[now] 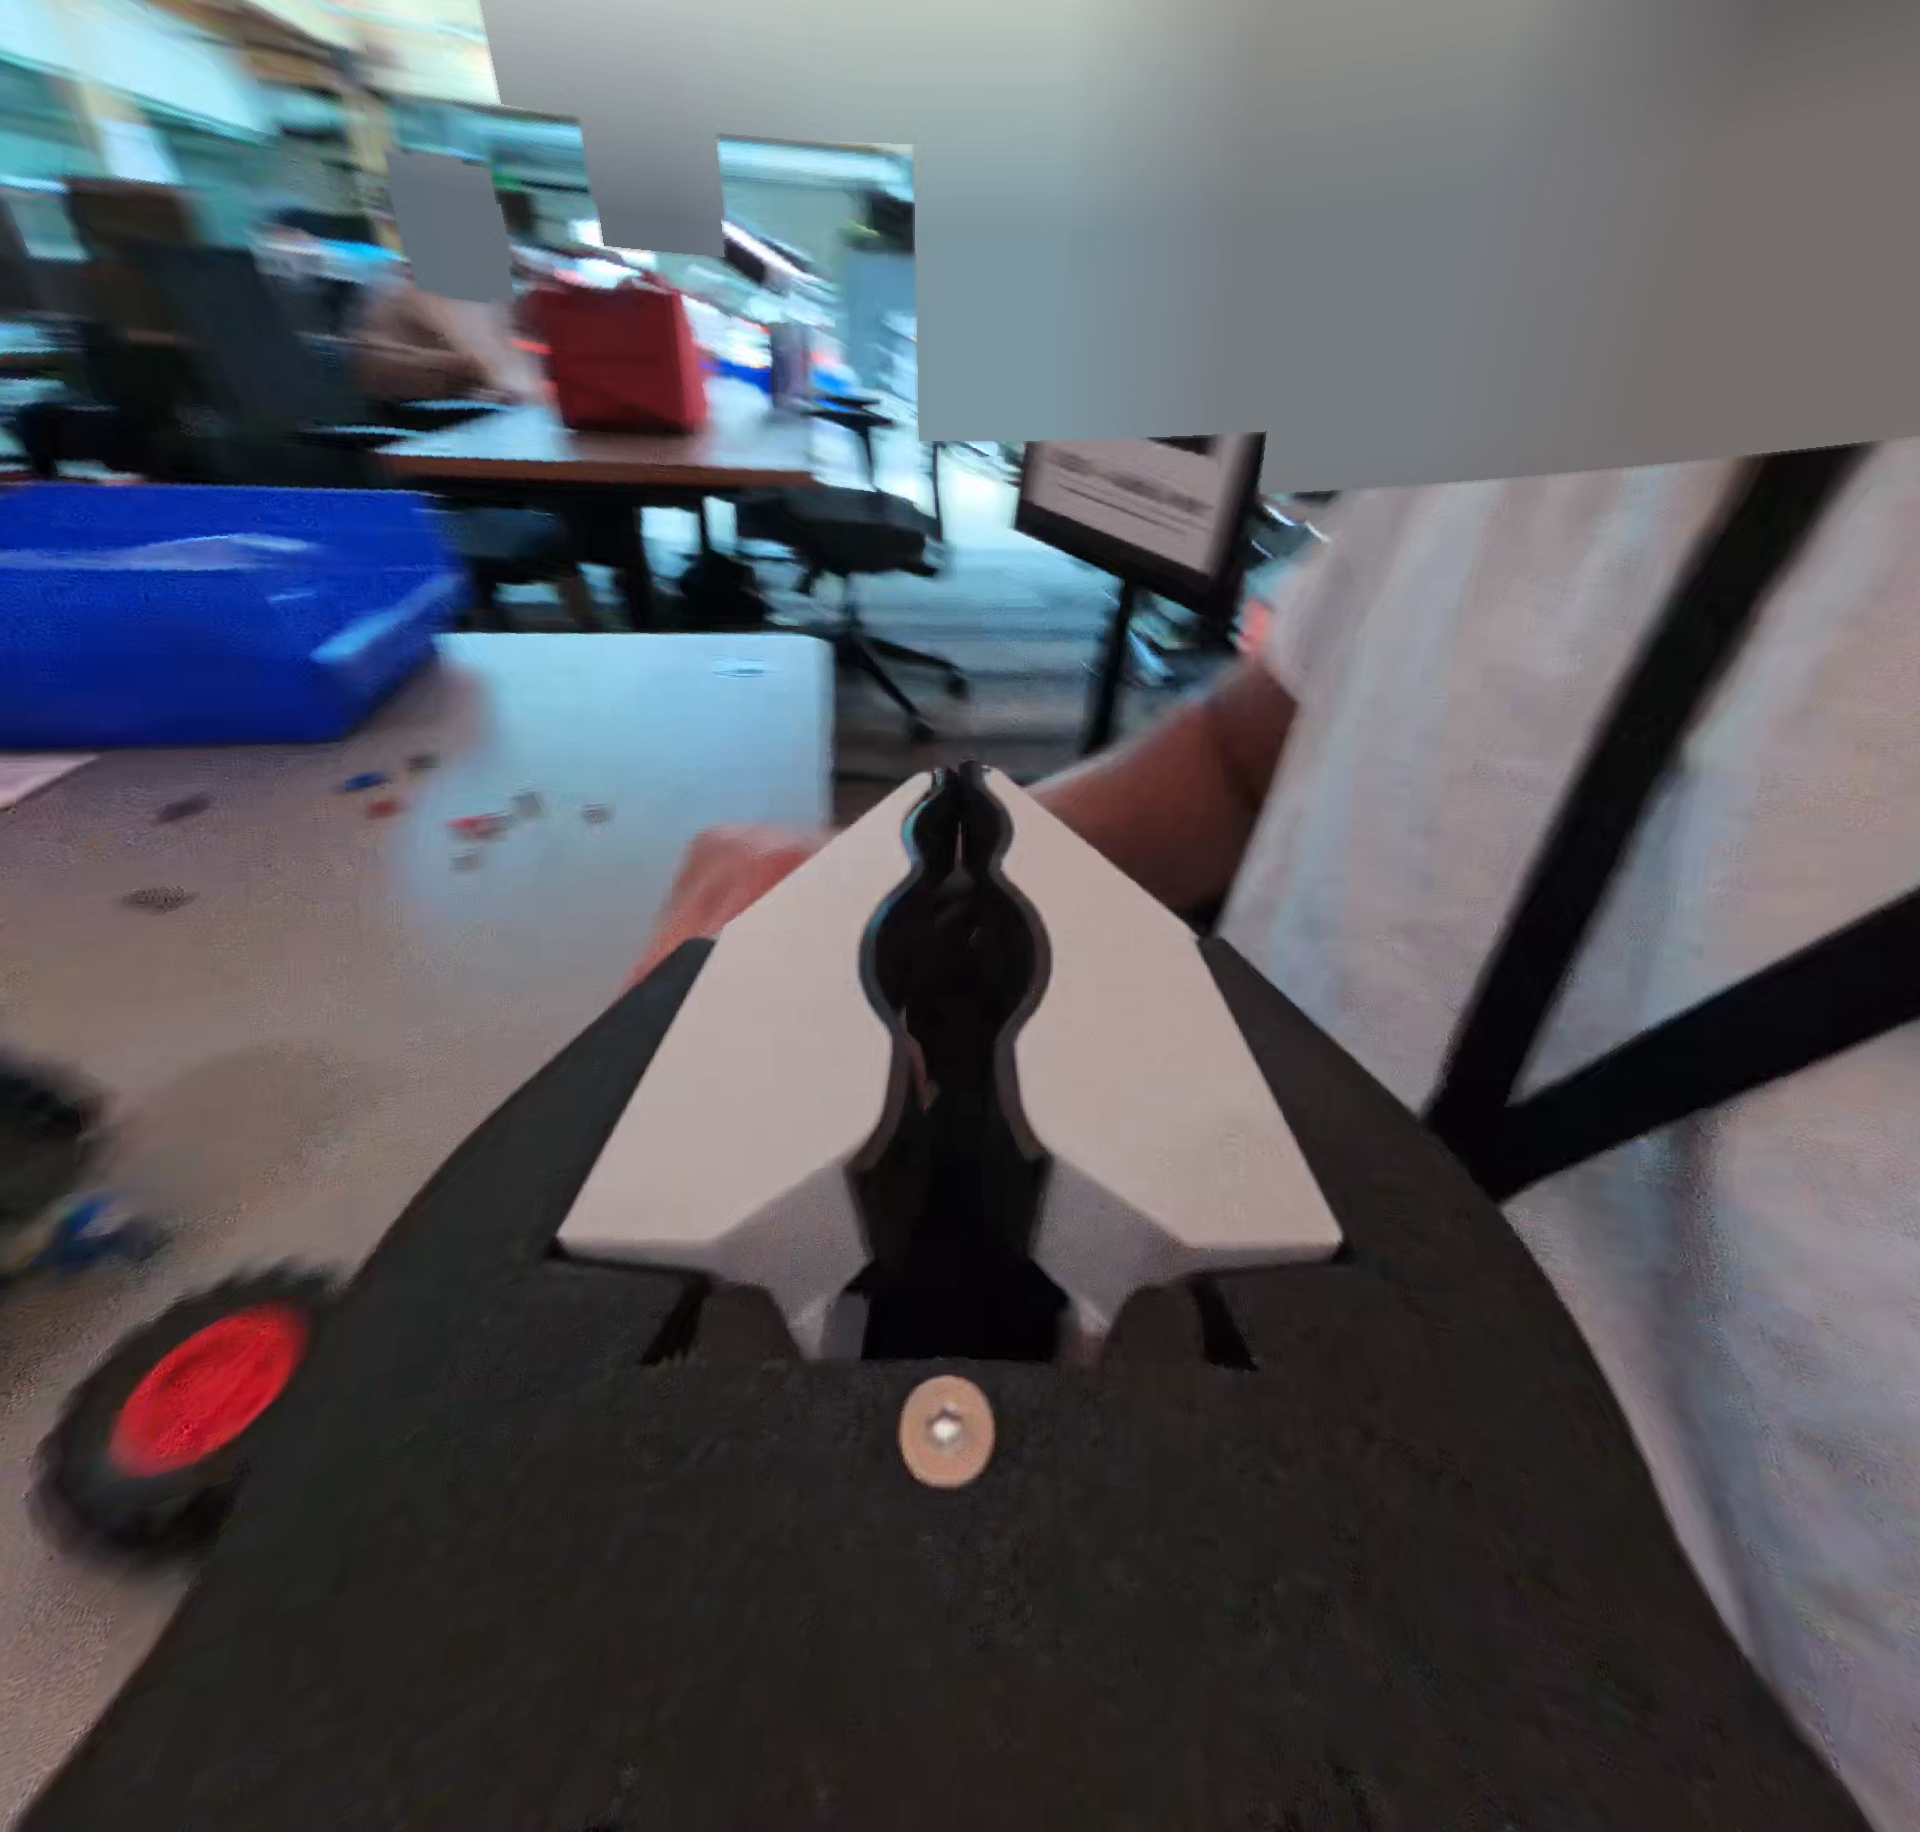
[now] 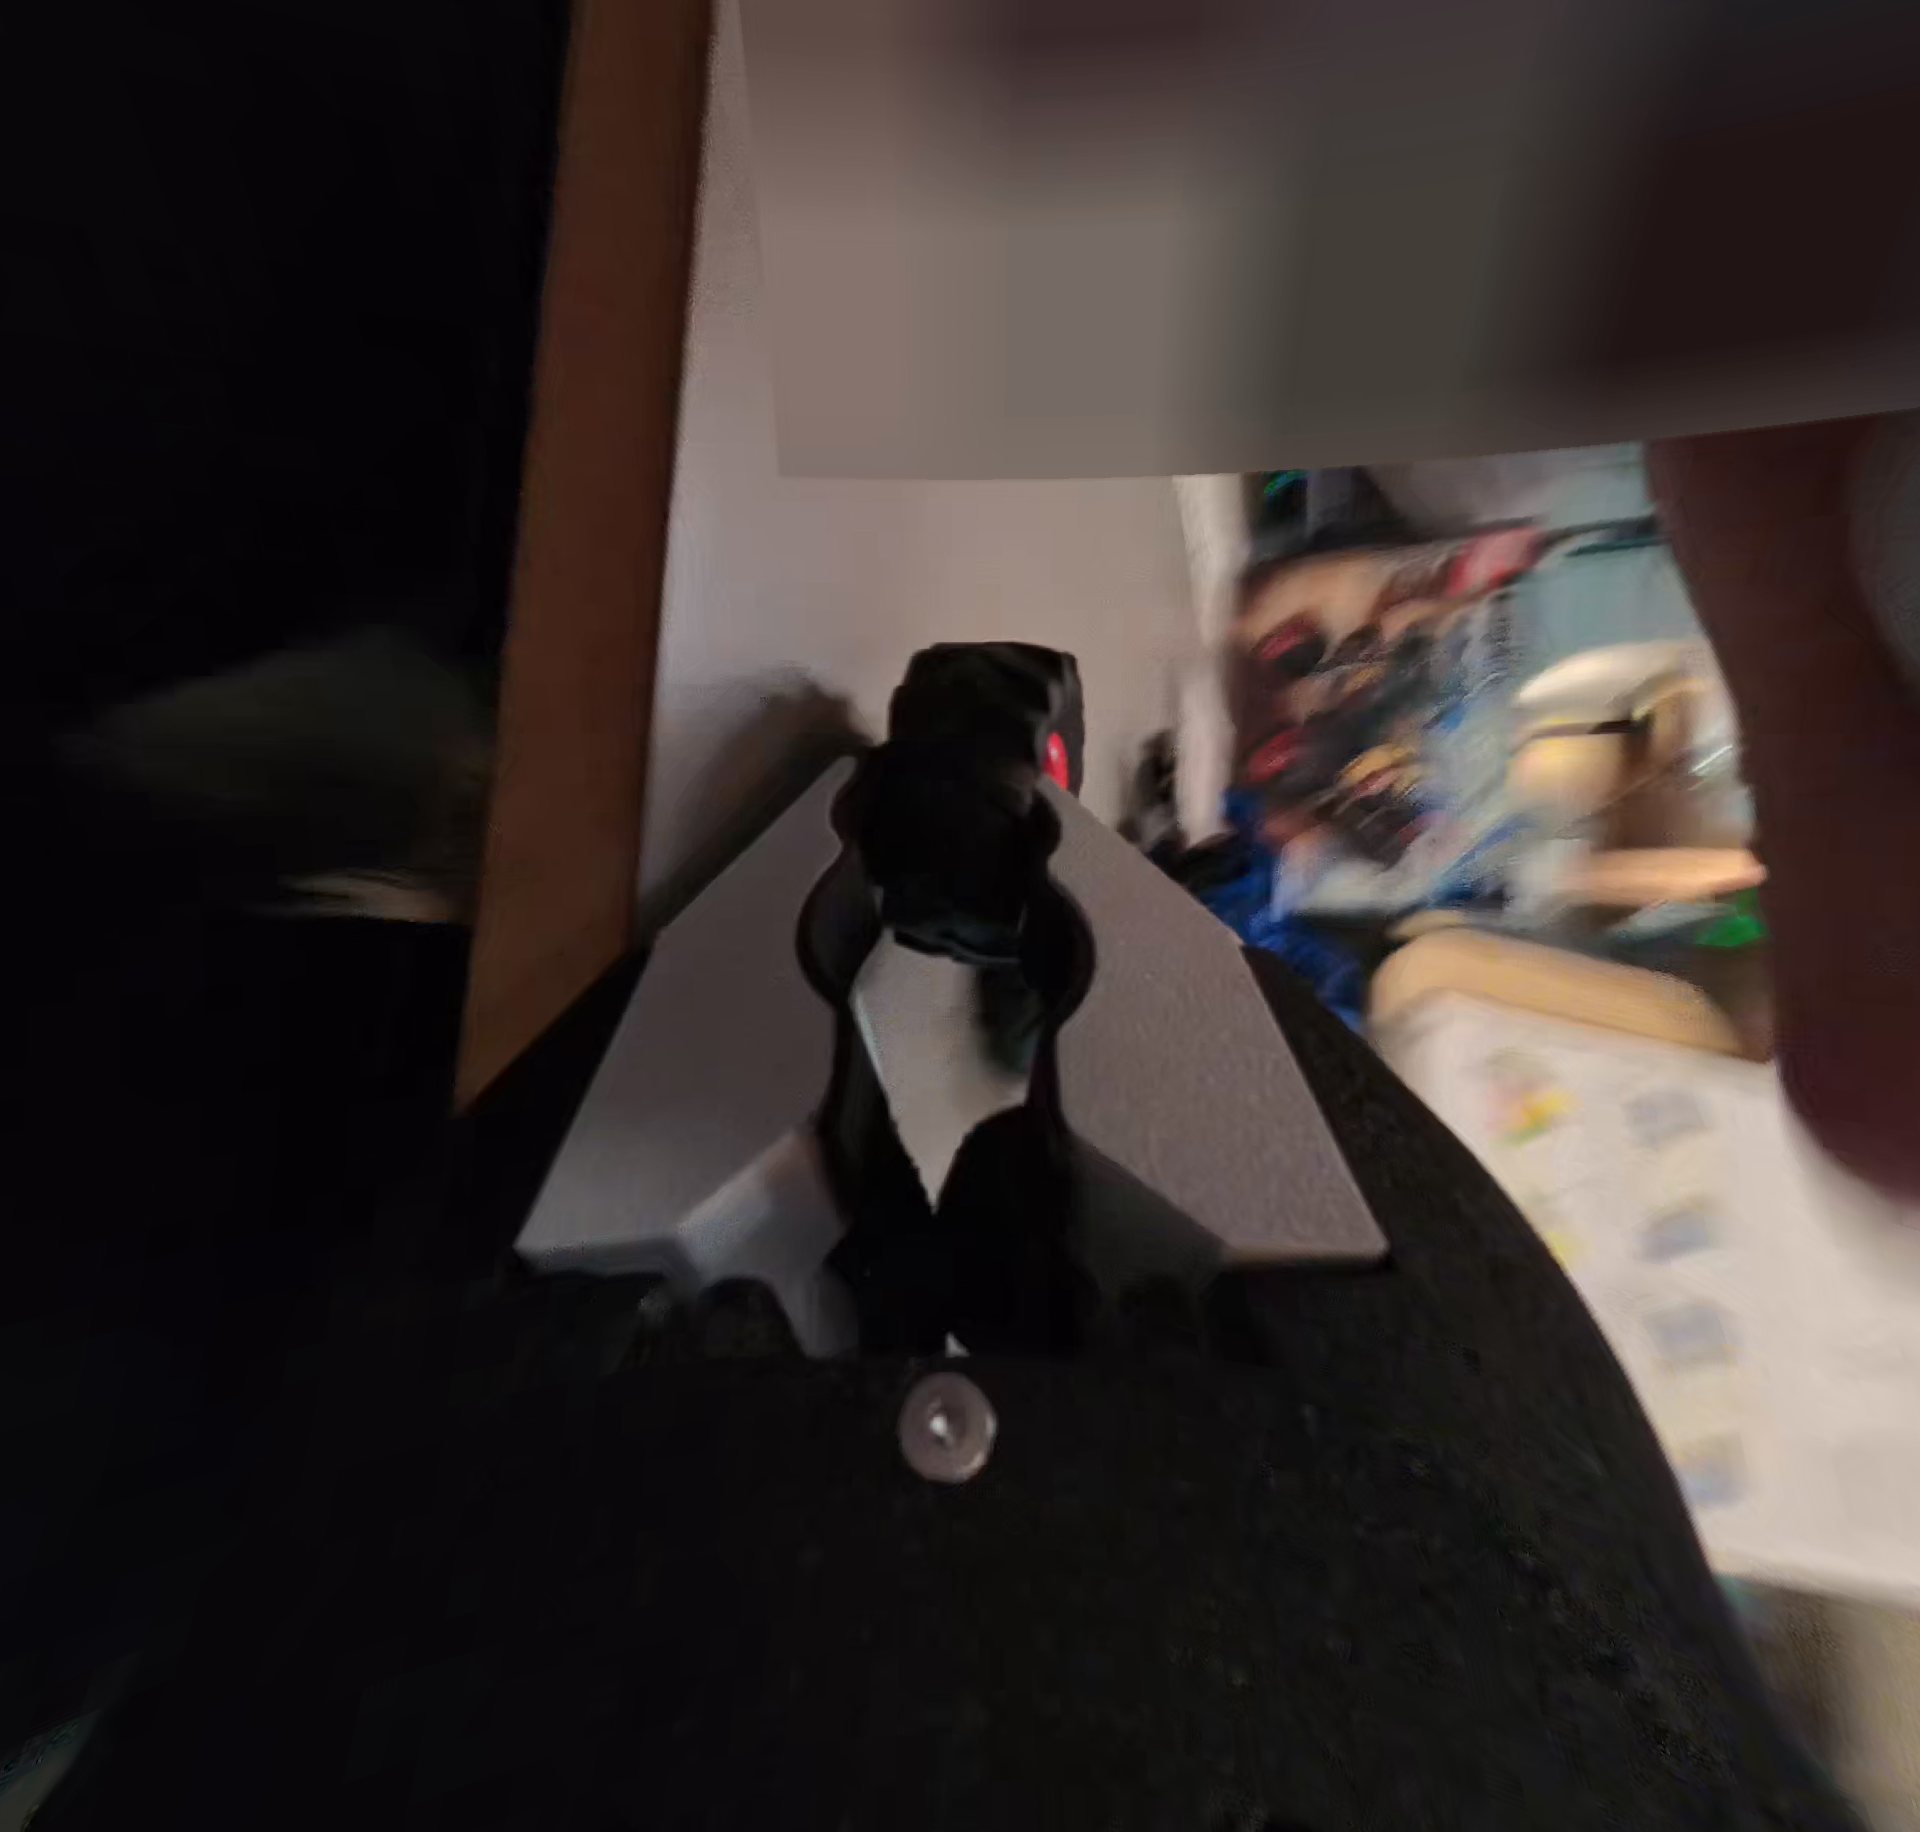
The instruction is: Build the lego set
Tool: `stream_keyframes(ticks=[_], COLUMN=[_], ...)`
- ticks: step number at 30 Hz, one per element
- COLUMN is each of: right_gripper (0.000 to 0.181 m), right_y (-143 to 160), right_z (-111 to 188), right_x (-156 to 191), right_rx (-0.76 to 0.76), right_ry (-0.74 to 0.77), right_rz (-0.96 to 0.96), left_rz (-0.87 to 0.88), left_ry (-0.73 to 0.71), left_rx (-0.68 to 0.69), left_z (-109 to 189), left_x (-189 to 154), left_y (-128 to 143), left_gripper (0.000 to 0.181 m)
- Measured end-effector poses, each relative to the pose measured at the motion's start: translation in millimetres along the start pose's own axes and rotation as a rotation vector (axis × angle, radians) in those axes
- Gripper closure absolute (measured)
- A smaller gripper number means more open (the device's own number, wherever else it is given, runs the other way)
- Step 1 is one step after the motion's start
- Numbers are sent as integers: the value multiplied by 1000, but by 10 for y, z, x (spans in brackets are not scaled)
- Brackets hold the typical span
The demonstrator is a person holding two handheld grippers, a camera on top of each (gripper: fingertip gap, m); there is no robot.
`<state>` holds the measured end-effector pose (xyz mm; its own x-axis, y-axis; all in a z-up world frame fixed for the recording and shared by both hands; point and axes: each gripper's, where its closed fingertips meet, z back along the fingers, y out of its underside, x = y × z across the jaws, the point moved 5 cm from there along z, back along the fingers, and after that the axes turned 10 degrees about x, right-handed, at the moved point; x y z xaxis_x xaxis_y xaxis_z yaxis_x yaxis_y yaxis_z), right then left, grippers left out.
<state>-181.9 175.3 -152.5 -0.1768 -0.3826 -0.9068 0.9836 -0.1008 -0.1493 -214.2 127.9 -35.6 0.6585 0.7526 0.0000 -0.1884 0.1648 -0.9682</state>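
My left gripper (image 1: 961, 780) is shut and empty, raised above the grey table (image 1: 312, 1003) and pointing toward a person in a white shirt (image 1: 1507, 795). A black wheel with a red hub (image 1: 197, 1398) lies on the table at the lower left of the left wrist view. Several small loose bricks (image 1: 488, 821) lie scattered farther back. My right gripper (image 2: 961, 795) is shut on a black tyre with a red hub (image 2: 977, 743), held up near the person. The right wrist view is dark and blurred.
A blue bin (image 1: 208, 608) stands at the back left of the table. A pile of mixed bricks (image 2: 1403, 743) and a printed instruction sheet (image 2: 1662, 1211) lie at the right of the right wrist view. A person's hand (image 1: 727, 878) sits behind my left gripper.
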Motion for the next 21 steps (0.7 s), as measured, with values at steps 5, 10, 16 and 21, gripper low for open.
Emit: stream_keyframes(ticks=[5,10,16,21], right_gripper=[158,157,155,155], right_y=[354,215,119,127], right_z=[189,210,253,254], right_x=[-580,-568,-505,-478], right_rx=[25,28,-1,-21], right_ry=[172,363,440,440], right_rz=[-194,1,78,90], left_rz=[79,310,530,510], left_ry=[-497,-437,-179,-179], left_rx=[59,97,14,14], left_z=[616,672,434,447], left_x=[546,801,775,783], left_y=[-77,342,601,645], left_gripper=[181,154,130,133])
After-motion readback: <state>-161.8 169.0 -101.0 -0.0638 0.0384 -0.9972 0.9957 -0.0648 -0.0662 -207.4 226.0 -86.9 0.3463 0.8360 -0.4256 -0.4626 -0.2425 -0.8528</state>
